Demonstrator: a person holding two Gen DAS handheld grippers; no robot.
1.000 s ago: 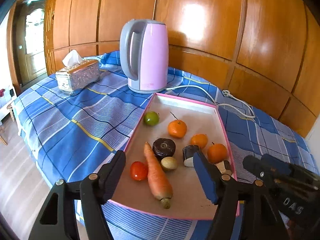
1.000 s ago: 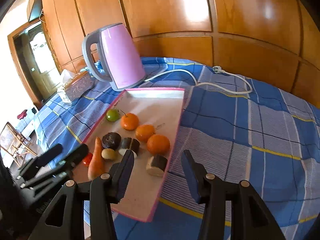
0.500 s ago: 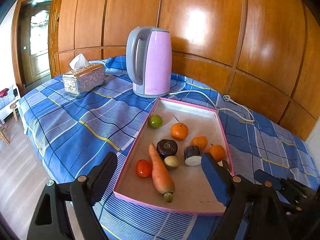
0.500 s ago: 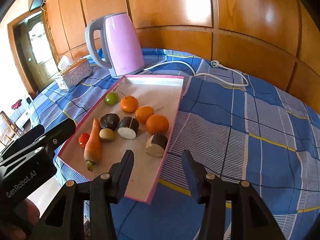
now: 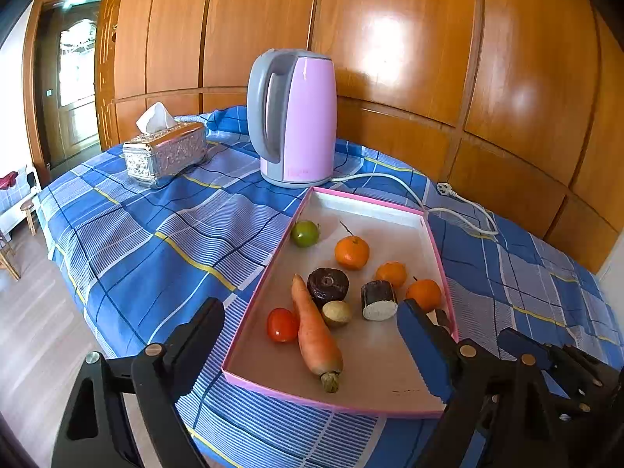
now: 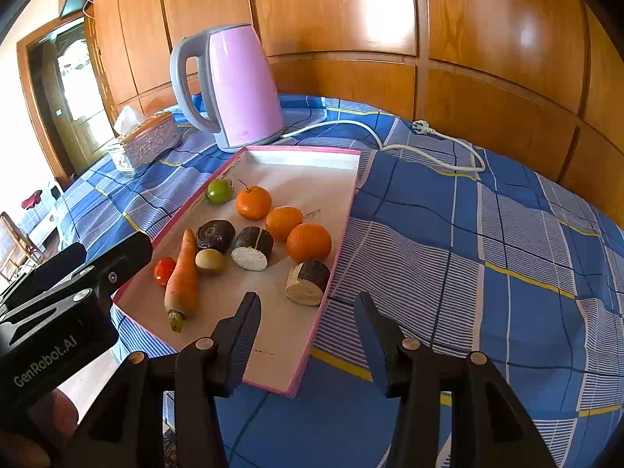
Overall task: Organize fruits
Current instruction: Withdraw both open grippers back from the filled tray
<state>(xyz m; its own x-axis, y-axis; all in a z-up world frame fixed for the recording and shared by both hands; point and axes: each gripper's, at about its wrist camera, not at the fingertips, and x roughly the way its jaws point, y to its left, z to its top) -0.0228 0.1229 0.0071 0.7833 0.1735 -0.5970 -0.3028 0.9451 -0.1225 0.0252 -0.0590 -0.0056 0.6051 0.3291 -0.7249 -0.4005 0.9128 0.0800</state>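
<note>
Fruits and vegetables all lie inside the pink-rimmed tray (image 5: 436,241), while the left gripper (image 5: 310,337) and right gripper (image 6: 308,325) hang wide apart and empty over its near end. Three oranges (image 6: 309,242) cluster along the right rim, perhaps sorted. The kettle (image 5: 296,117) stands behind the tray.

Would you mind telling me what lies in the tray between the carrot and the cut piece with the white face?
A small yellowish-brown round fruit lies between the carrot and the cut piece, touching both in the right wrist view.
</note>
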